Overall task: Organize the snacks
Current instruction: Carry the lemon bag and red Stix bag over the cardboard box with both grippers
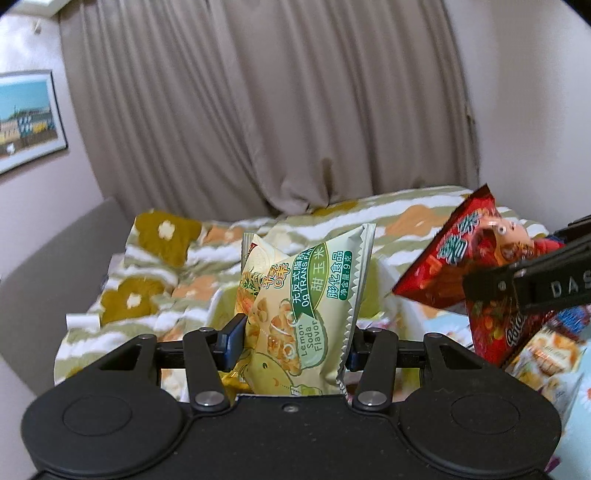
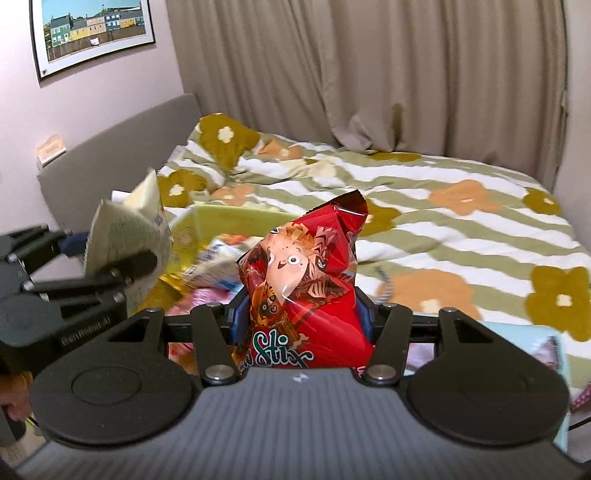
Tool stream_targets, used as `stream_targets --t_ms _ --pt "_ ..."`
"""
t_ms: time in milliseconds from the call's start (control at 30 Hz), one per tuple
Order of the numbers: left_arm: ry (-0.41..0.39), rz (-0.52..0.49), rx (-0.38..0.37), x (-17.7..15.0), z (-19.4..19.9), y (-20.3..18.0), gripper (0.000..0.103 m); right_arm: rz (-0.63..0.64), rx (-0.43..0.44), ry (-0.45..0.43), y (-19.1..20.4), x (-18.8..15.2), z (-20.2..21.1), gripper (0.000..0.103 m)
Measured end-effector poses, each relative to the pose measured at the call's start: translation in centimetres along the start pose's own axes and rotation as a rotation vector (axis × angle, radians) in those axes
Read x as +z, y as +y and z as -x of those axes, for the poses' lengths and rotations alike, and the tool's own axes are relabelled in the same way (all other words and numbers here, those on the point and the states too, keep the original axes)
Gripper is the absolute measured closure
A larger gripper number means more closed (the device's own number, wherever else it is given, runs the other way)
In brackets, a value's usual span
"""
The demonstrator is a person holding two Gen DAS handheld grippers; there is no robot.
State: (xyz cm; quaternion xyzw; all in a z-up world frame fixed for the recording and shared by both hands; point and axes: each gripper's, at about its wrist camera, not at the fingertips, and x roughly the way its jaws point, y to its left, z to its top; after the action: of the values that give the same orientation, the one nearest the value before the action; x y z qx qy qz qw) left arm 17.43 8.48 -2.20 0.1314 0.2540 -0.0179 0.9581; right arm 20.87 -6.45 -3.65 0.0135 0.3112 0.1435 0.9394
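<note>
Flowered bedspread (image 2: 424, 221), beige curtain (image 2: 369, 74) behind, perhaps more snacks blurred below.

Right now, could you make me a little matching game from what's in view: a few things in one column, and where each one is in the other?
Things:
1. pale green snack bag
2. red snack bag
3. framed picture
4. flowered blanket

Places:
A. hanging on the wall
B. clamped in the right tool
C. spread over the bed
D. clamped in the left tool

Pairs: 1-D, 2-B, 3-A, 4-C
</note>
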Motion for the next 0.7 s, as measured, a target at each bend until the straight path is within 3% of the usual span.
stream_targets --t_ms 267,300,400,500,700 --pt "0.096 -0.011 -0.053 -3.8 -2.5 3.9 0.047 -0.07 -0.013 0.046 5.4 0.2 -3.9 0.033" --pt "0.099 -0.021 -0.059 -4.2 -2.6 4.0 0.042 -0.081 -0.018 0.052 6.0 0.1 -4.3 0.033" --pt "0.109 -0.061 -0.081 -5.1 -2.8 4.3 0.004 -0.11 -0.043 0.067 7.2 -0.2 -5.4 0.033" --pt "0.091 -0.081 -0.102 -5.6 -2.4 4.9 0.002 -0.135 -0.06 0.085 7.9 -0.4 -6.1 0.033" --pt "0.13 0.028 -0.156 -5.5 -2.2 6.7 0.002 -0.147 -0.101 0.106 8.8 -1.0 -6.2 0.033"
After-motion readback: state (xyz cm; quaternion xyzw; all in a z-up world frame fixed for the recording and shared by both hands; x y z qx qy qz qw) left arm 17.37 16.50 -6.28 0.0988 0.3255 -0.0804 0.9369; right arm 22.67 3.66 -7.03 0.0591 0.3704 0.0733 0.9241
